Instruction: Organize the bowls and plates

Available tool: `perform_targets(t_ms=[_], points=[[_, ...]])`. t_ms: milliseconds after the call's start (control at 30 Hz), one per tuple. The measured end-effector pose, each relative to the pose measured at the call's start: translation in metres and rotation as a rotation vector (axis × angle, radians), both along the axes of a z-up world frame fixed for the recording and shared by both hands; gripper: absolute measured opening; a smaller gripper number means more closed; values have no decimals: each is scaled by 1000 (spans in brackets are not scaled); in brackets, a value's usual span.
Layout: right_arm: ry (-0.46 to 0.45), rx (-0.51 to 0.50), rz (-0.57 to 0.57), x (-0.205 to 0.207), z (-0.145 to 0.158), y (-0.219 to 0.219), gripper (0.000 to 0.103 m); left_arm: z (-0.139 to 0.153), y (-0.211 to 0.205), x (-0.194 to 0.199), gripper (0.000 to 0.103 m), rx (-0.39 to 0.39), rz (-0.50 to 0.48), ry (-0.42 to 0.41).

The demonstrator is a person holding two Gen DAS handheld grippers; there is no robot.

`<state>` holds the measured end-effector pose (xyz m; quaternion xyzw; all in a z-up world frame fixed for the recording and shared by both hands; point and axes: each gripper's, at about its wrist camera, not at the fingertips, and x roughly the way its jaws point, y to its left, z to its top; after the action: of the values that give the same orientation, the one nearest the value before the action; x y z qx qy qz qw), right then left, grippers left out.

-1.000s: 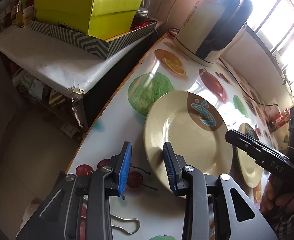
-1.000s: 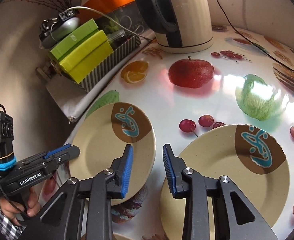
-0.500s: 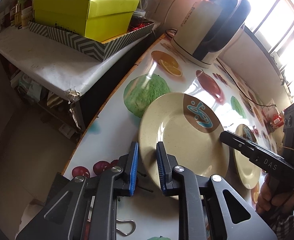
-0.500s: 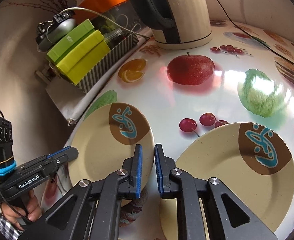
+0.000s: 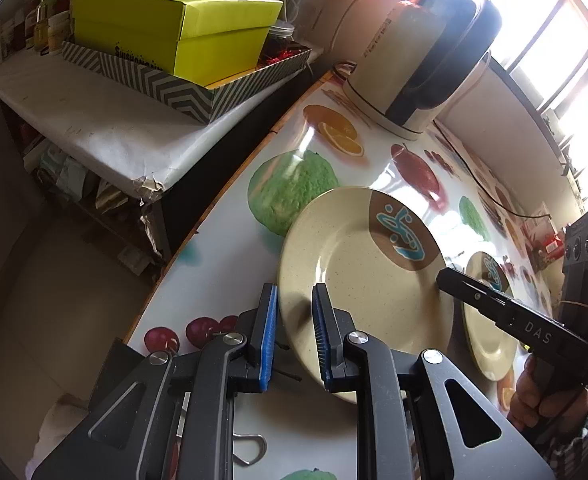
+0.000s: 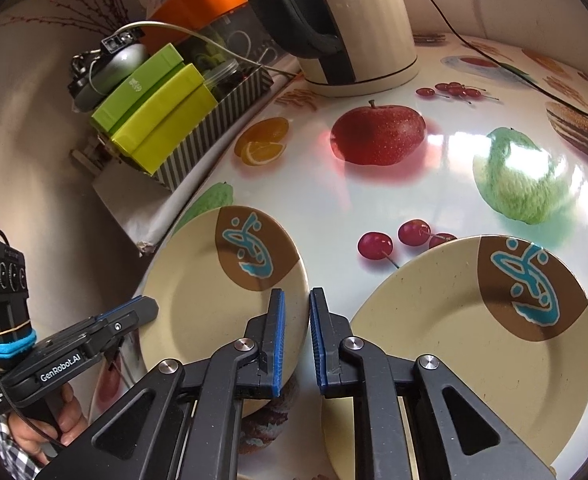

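A cream plate with a brown patch and blue mark point(image 5: 357, 280) is near the table's left edge; it also shows in the right wrist view point(image 6: 214, 292). My left gripper point(image 5: 294, 332) is shut on its near-left rim. My right gripper point(image 6: 295, 336) is shut on the same plate's right rim, and shows in the left wrist view point(image 5: 445, 280) at that rim. A second matching plate point(image 6: 465, 348) lies to the right on the table, also small in the left wrist view point(image 5: 485, 320).
A cream and black kettle point(image 5: 425, 64) stands at the table's far end point(image 6: 353, 28). Green boxes on a striped tray point(image 5: 182, 36) sit on a side shelf left of the table. A black cable point(image 6: 493, 60) runs along the back right.
Both grippers closed from open onto opposite rims of the left plate. The plate's left side looks slightly raised.
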<state>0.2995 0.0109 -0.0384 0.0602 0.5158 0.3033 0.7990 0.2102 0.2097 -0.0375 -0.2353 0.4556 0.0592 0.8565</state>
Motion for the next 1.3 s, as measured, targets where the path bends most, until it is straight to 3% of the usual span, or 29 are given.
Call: perform_targets(t_ms=[667, 1300], points=[[-37, 32, -17, -33, 30, -19, 13, 26, -21, -30, 18, 12, -17, -45], [-30, 41, -81, -98, 44, -72, 13, 24, -69, -75, 18, 5, -92, -36]])
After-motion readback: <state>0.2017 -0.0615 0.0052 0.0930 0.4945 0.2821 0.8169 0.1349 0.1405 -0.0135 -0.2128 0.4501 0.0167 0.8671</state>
